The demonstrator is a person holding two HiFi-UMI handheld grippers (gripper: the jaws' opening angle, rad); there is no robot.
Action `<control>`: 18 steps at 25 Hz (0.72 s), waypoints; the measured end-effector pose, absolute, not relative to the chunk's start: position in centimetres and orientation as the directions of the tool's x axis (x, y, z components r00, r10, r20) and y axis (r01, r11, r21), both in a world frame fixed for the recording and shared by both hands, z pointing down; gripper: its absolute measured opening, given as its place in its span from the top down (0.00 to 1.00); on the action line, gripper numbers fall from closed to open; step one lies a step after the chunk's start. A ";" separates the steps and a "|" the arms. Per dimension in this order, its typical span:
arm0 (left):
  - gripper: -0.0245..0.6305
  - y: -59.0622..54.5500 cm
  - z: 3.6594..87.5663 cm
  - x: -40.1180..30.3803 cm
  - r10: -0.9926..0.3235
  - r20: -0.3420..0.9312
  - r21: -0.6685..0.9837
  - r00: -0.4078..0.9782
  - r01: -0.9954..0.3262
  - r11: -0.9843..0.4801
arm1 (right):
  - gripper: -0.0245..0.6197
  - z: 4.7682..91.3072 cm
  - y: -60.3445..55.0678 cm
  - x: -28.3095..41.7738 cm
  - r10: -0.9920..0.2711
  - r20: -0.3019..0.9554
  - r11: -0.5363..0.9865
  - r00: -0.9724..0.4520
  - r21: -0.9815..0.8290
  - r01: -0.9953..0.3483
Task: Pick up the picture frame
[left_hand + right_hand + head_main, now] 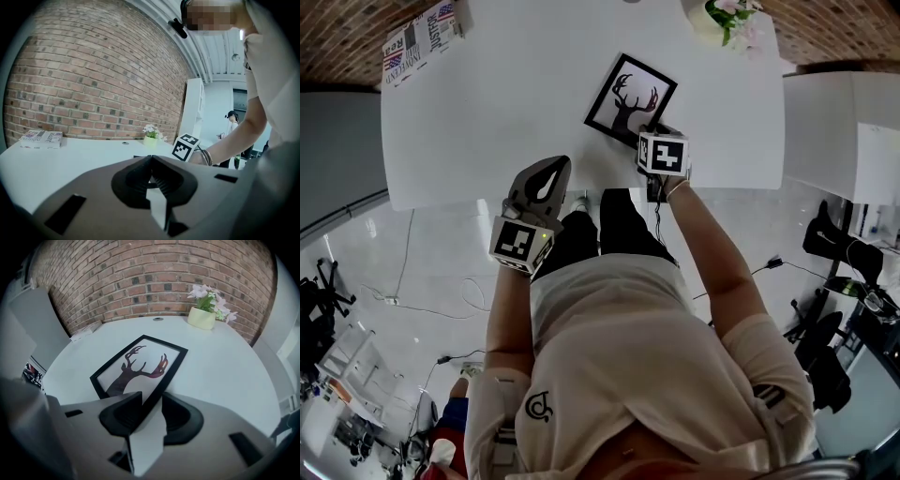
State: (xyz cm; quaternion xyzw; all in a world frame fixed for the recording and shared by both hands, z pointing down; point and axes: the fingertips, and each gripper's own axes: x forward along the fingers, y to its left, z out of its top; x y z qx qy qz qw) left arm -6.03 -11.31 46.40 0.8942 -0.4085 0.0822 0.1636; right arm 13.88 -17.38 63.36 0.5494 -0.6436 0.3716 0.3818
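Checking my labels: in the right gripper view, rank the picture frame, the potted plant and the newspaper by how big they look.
1. picture frame, by far the largest, though also nearest the camera
2. potted plant
3. newspaper, a distant sliver

The person wore a cream short-sleeved T-shirt (628, 347), black trousers (602, 225) and a bracelet (677, 187); left gripper (555, 167) and right gripper (151, 397) bore 2 black-and-white marker cubes (662, 153).
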 end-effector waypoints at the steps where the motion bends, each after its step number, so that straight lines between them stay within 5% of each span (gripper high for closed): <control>1: 0.94 -10.9 46.4 -6.1 -0.703 0.282 0.225 0.653 -0.757 -0.613 | 0.74 63.4 -16.9 13.7 -0.423 0.900 0.125 -0.106 -0.058 -0.990; 18: 0.94 -5.5 47.0 -9.0 -0.713 0.287 0.256 0.640 -0.768 -0.586 | 0.74 63.3 -10.2 9.6 -0.407 0.902 0.229 -0.145 -0.053 -0.972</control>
